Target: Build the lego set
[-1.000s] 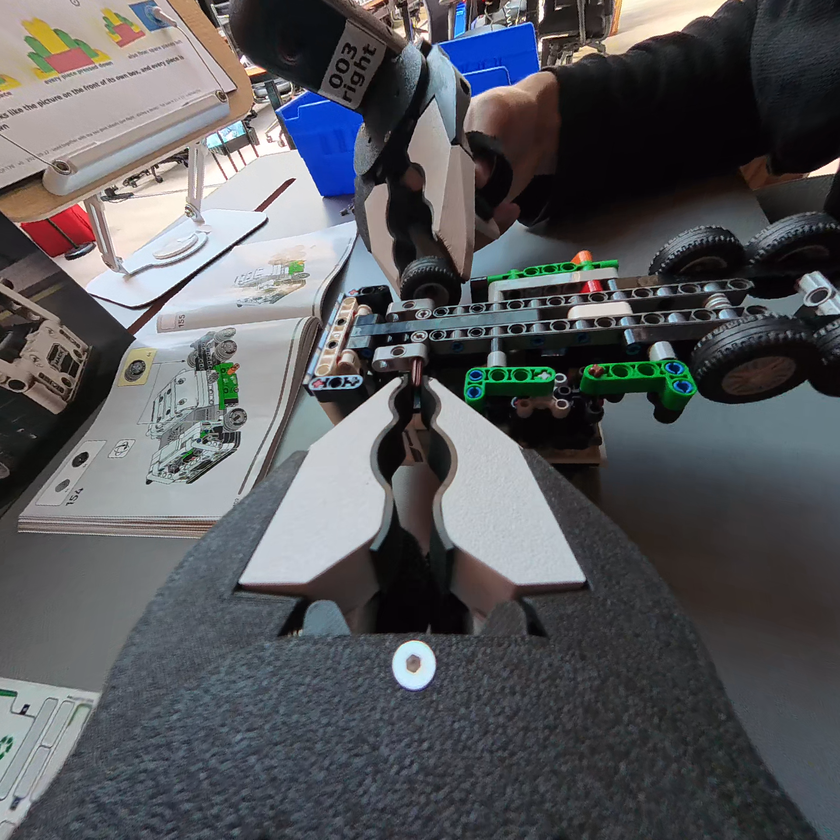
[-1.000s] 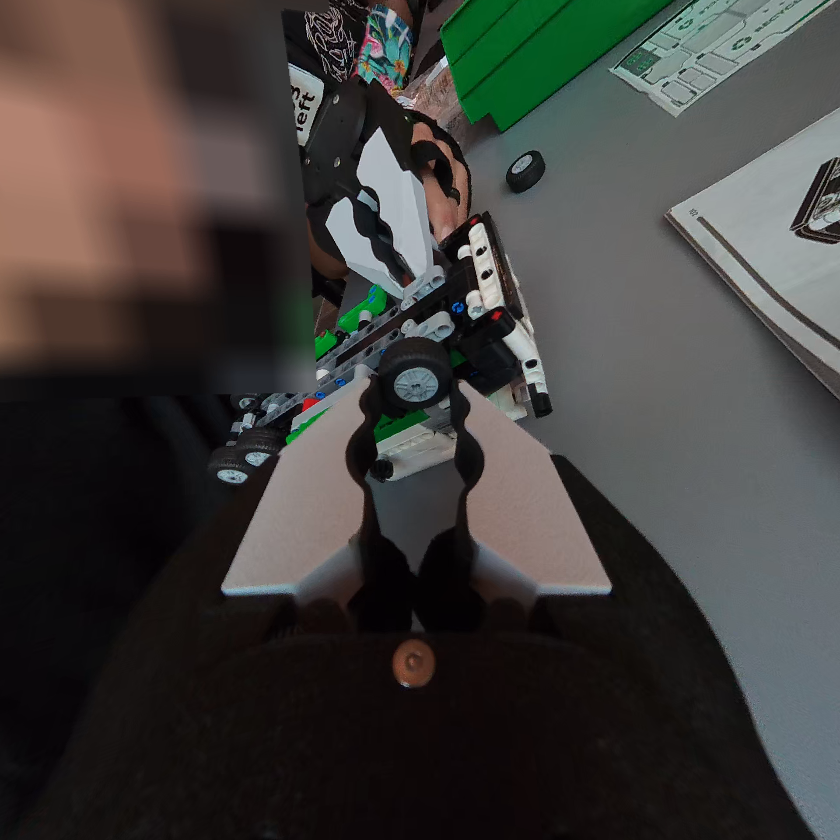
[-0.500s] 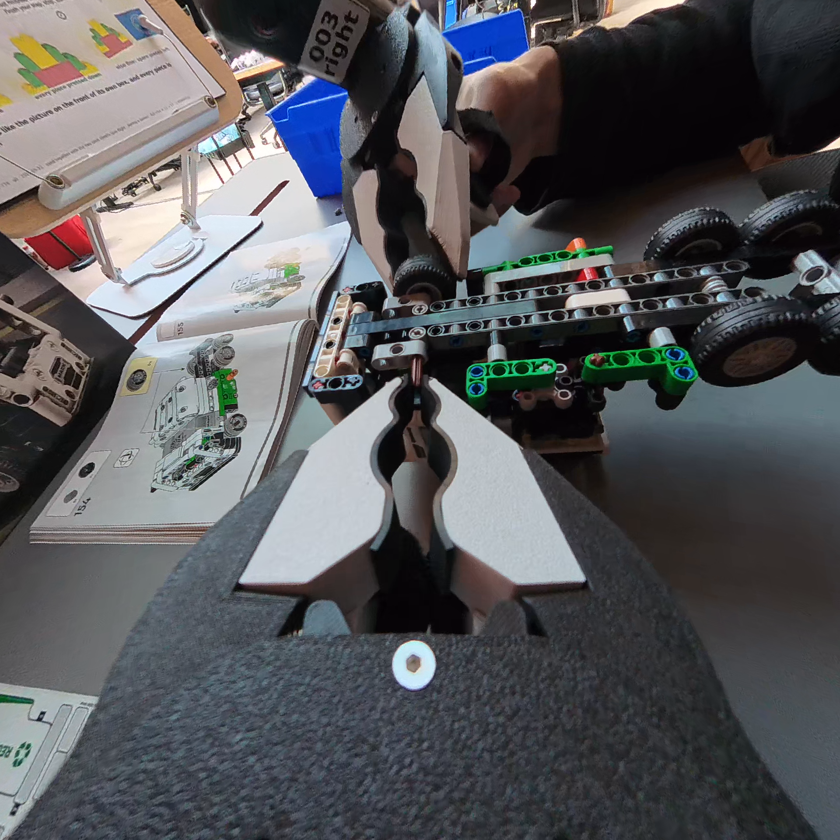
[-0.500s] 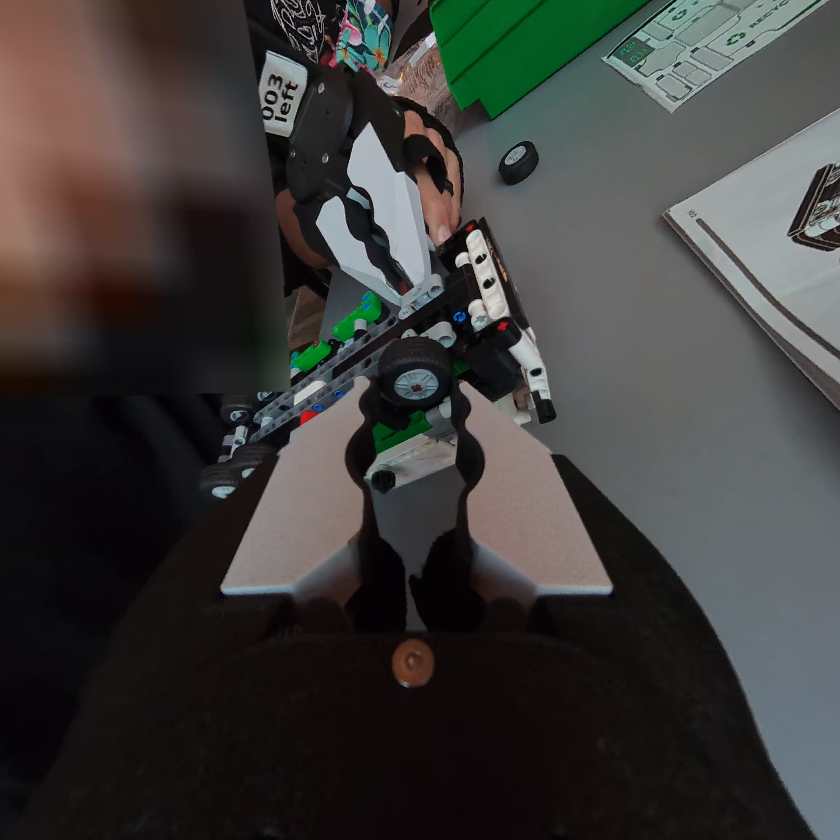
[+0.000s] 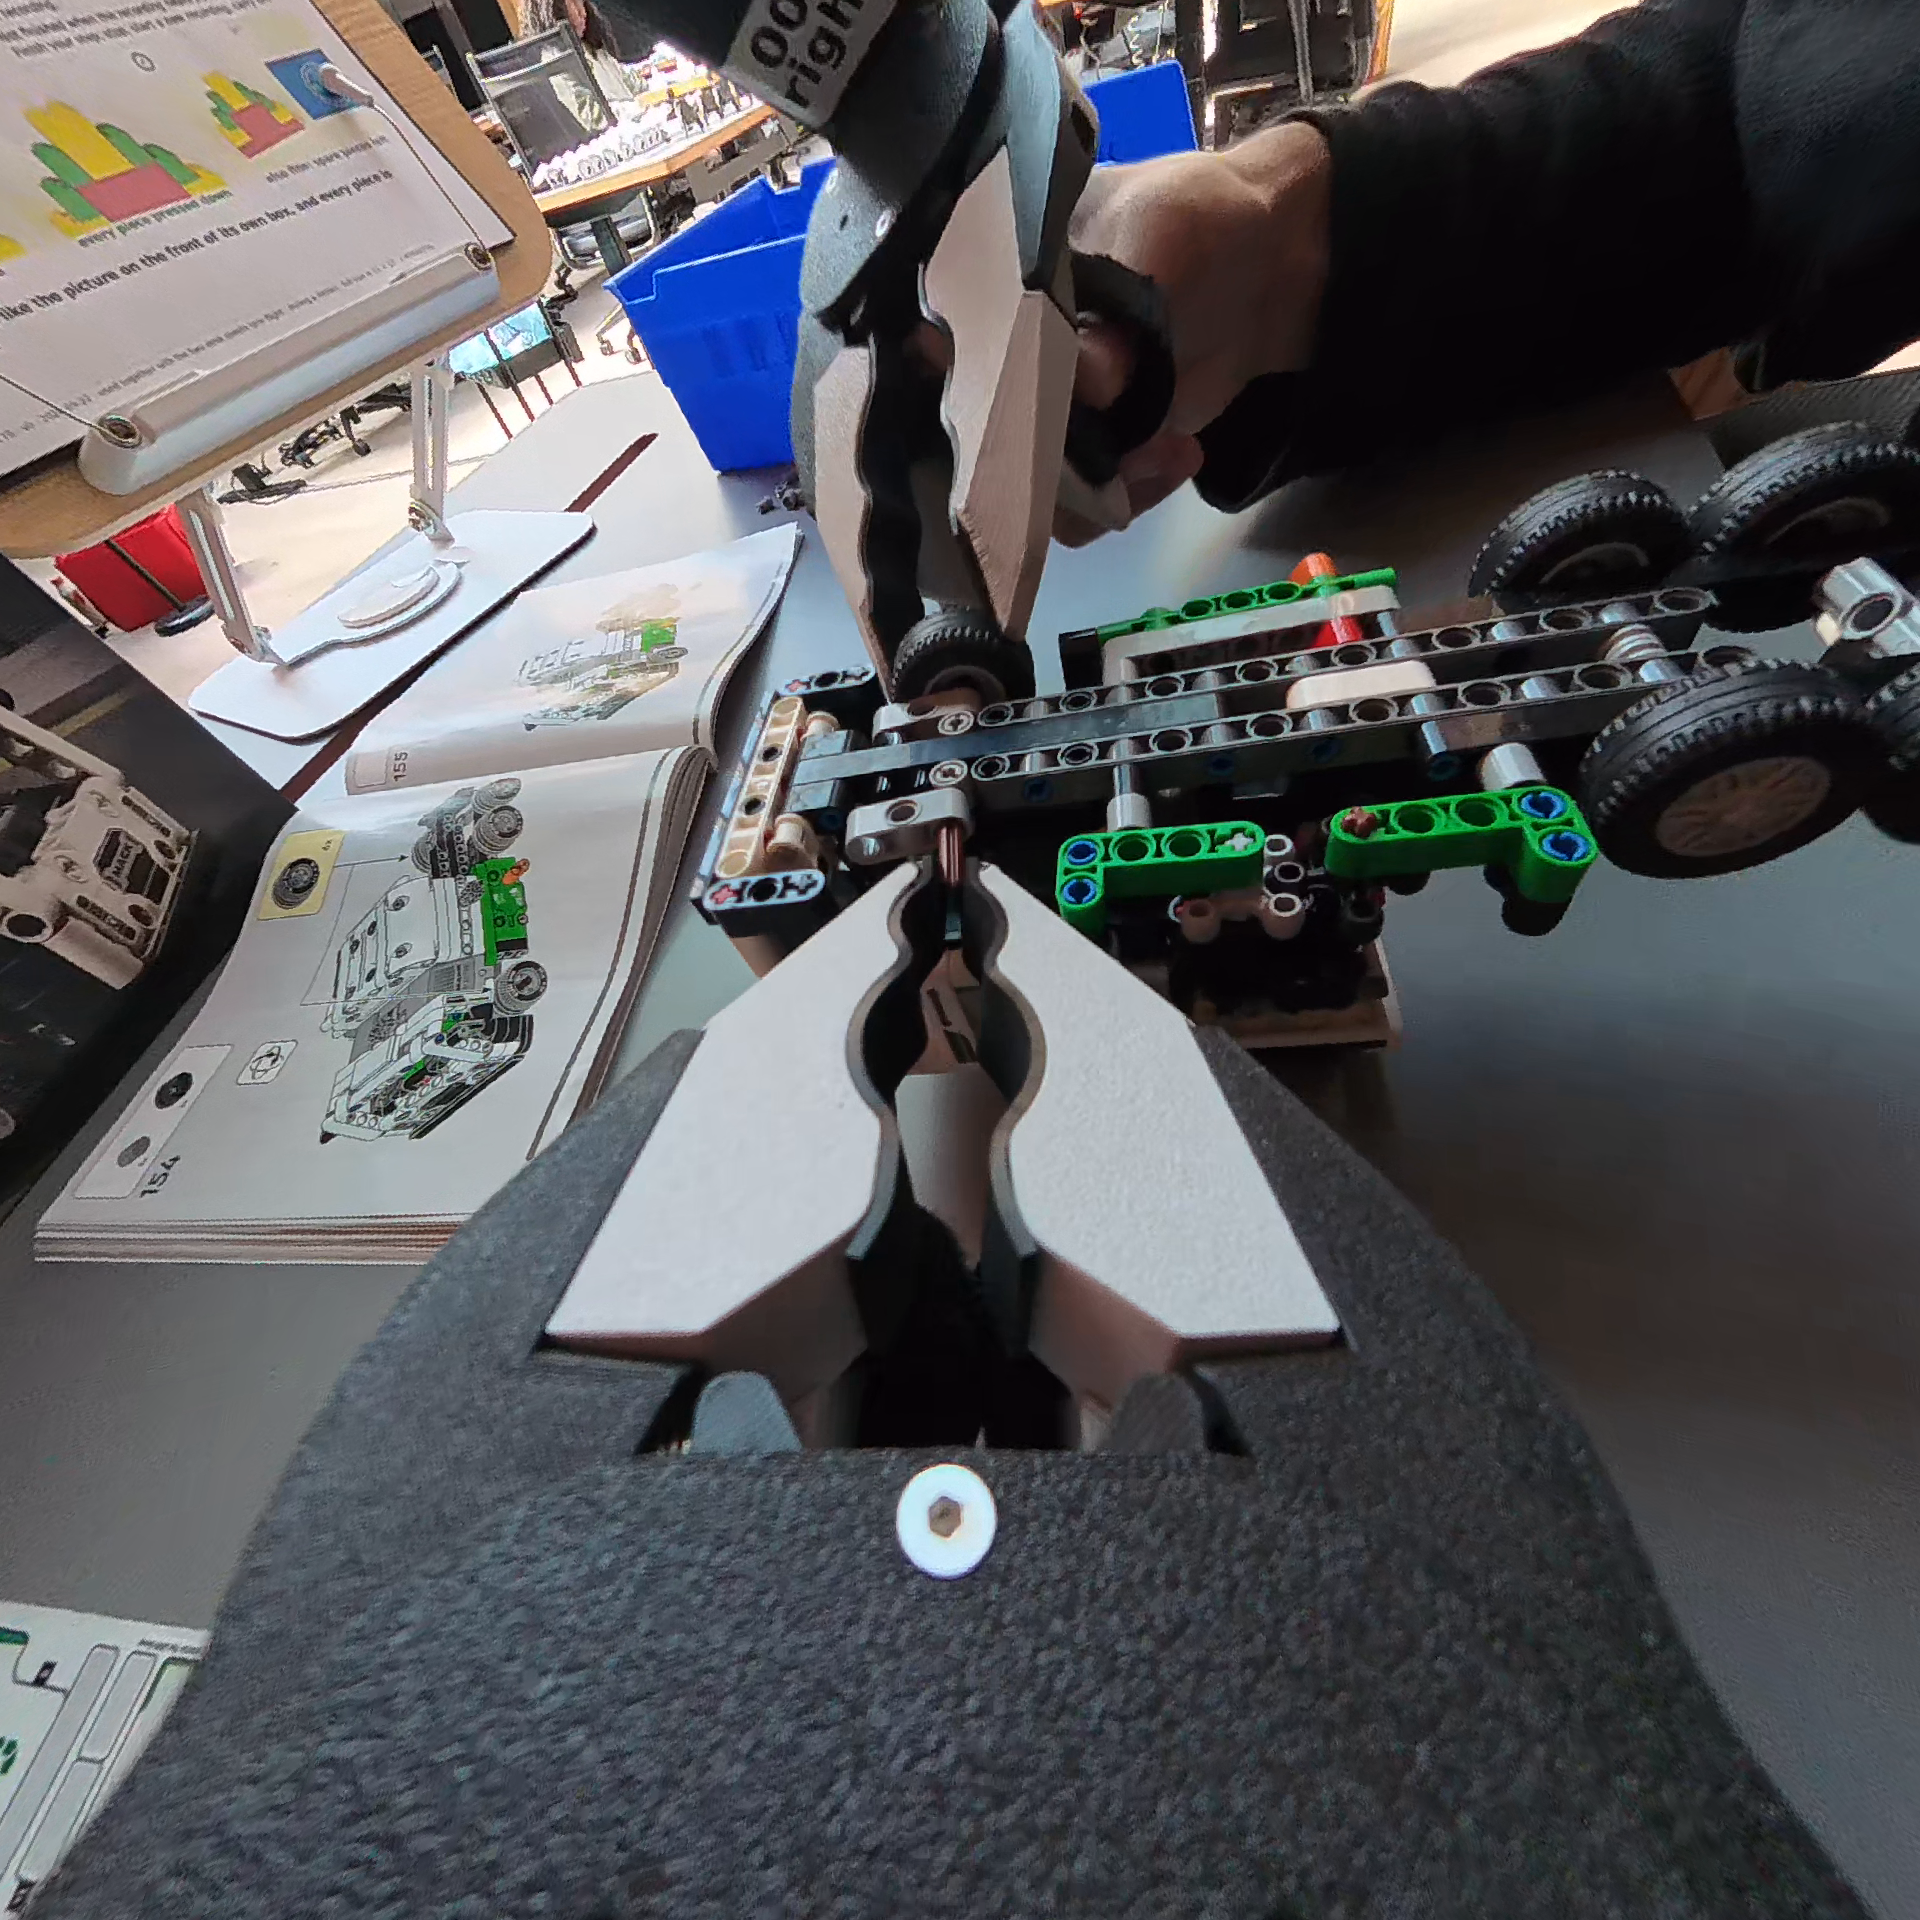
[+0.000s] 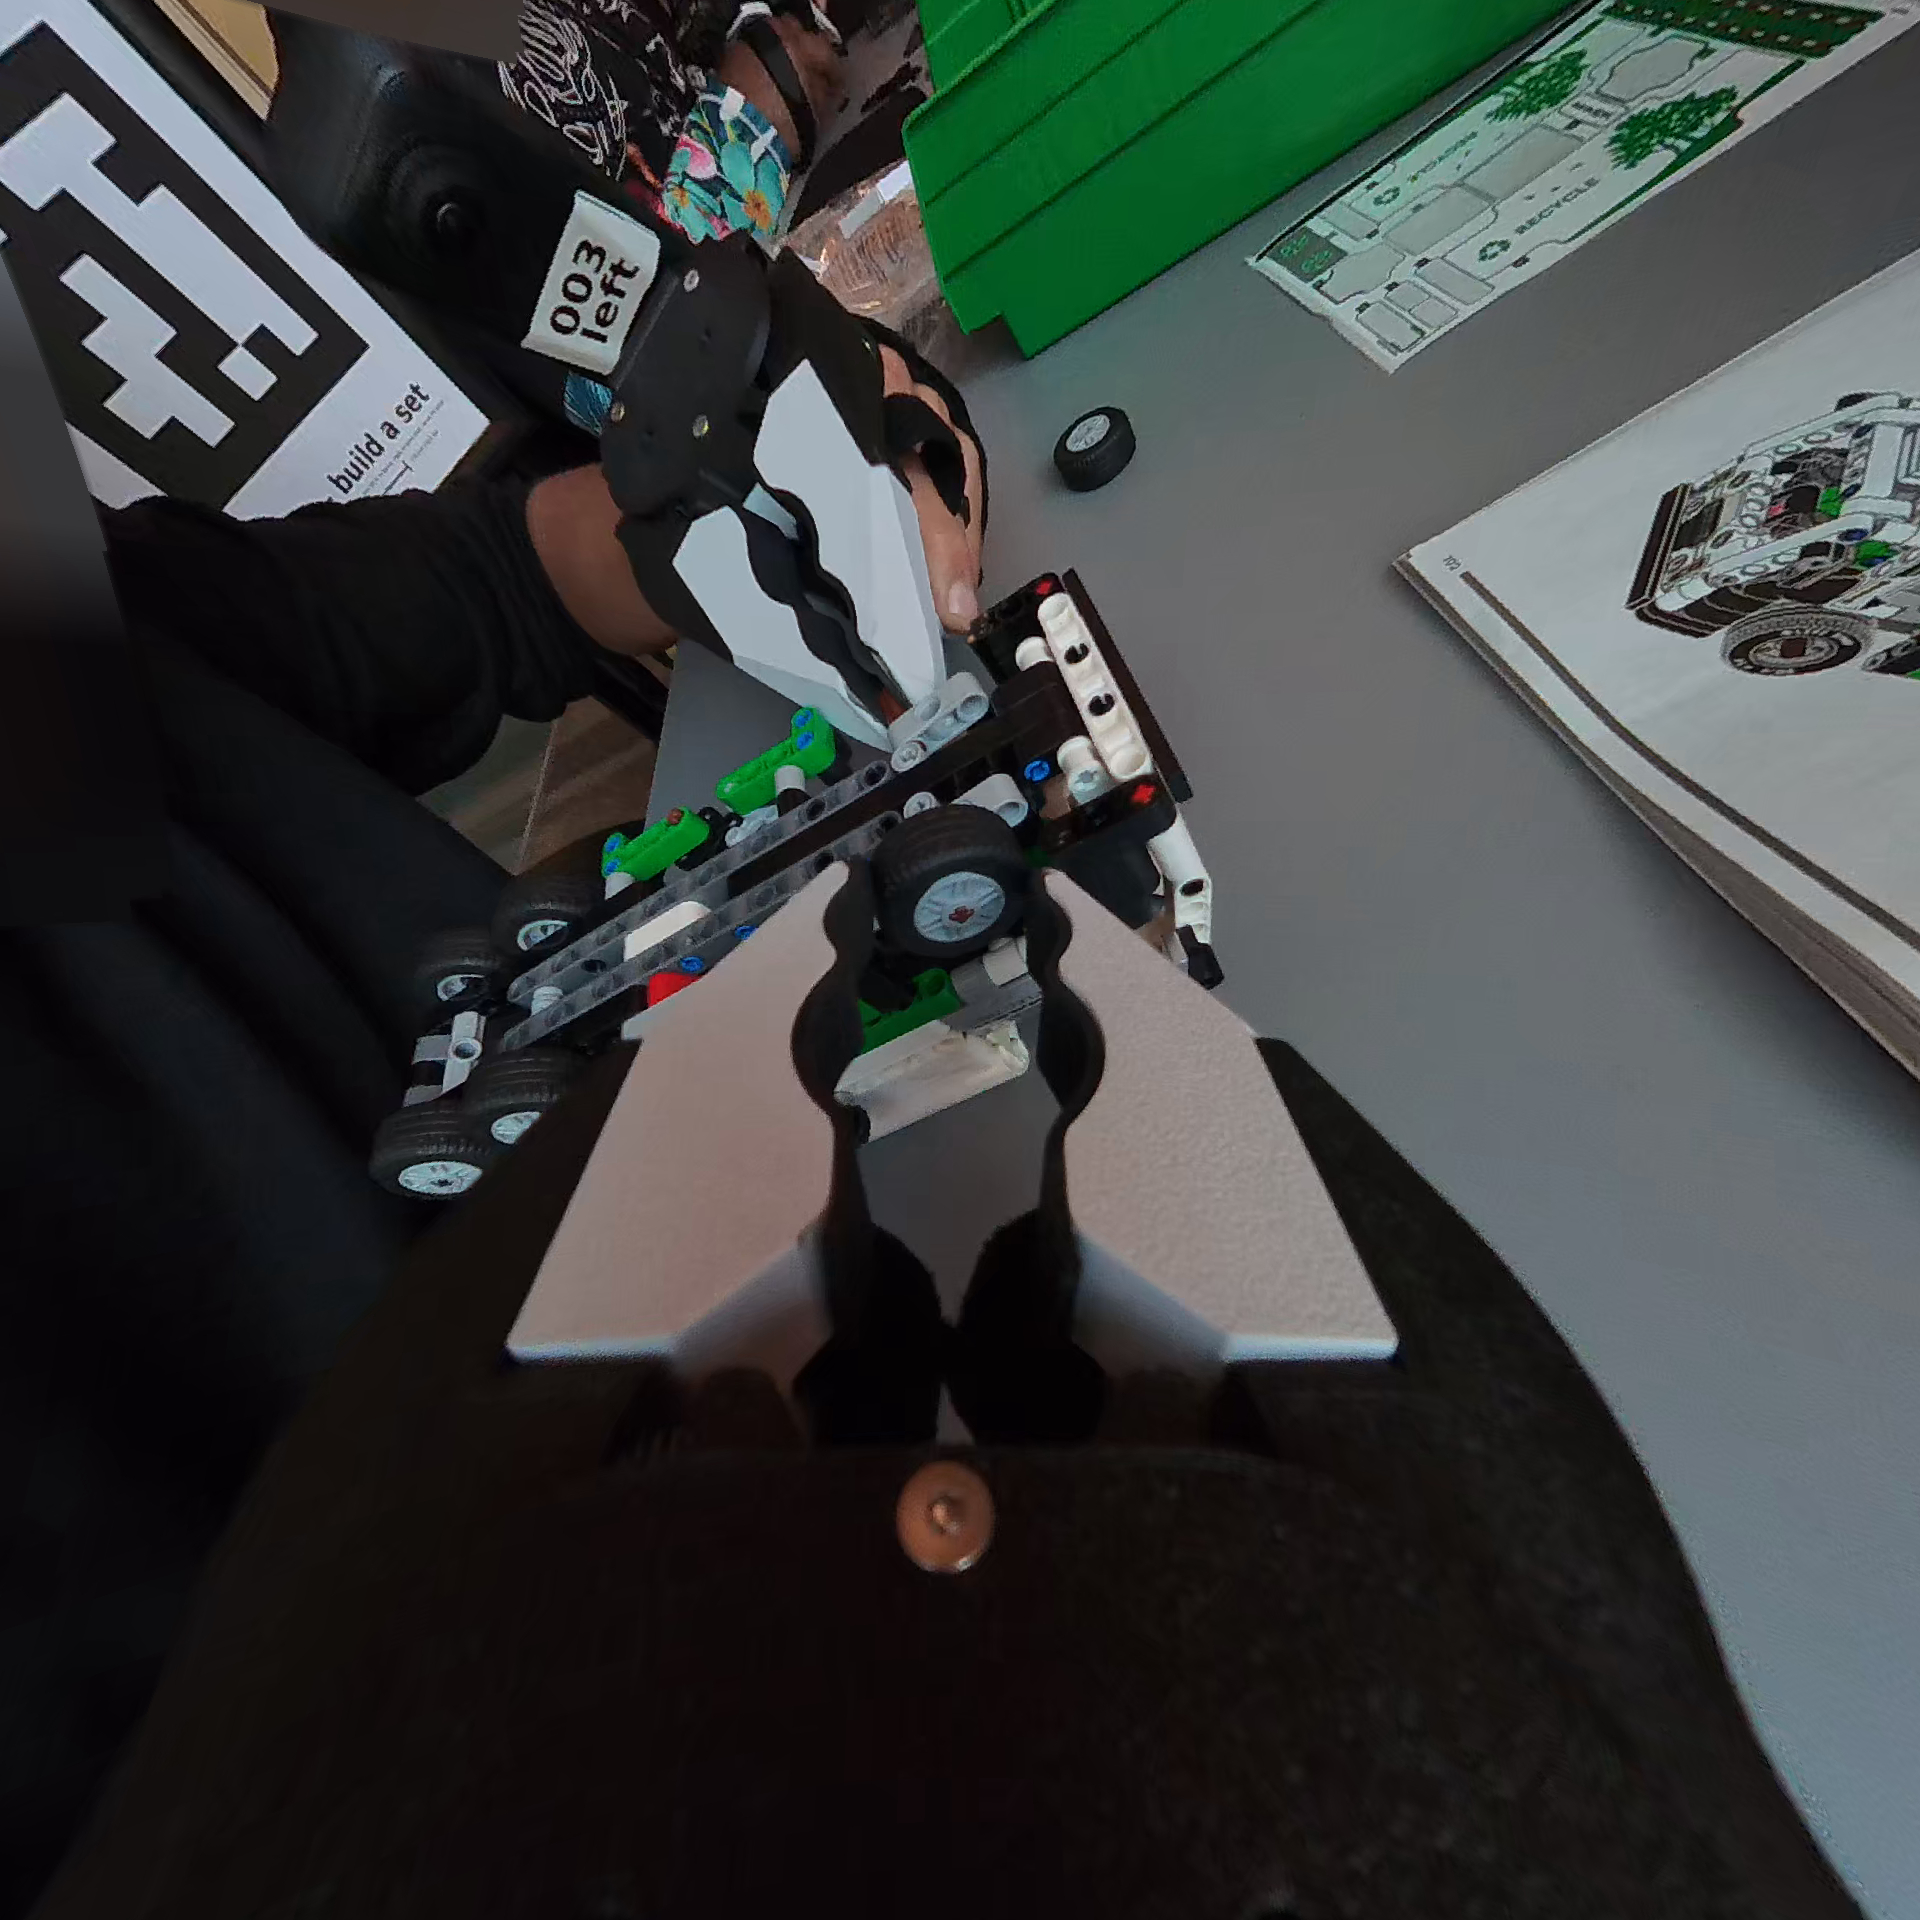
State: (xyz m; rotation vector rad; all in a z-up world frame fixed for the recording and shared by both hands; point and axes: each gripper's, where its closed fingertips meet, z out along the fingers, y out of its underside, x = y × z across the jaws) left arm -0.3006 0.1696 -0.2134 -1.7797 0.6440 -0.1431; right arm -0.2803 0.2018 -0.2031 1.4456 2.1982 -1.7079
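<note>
A small front wheel (image 6: 951,883) is pinched by the right gripper (image 6: 948,896) at the chassis front; a brown axle (image 5: 950,871) at twelve o'clock is clamped by the left gripper (image 5: 948,891). The truck chassis (image 5: 1299,727), light and rigid but pop-apart, is judged best held by its long beams.

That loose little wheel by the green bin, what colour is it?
Black tyre, light grey hub; right wrist view shows it best.

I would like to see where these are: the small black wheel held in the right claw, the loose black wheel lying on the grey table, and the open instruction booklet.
Small black held wheel (image 6: 954,883): right wrist view, grey hub.
Loose black wheel (image 6: 1093,447): right wrist view, tyre.
Open instruction booklet (image 5: 343,997): left wrist view, near page.
</note>
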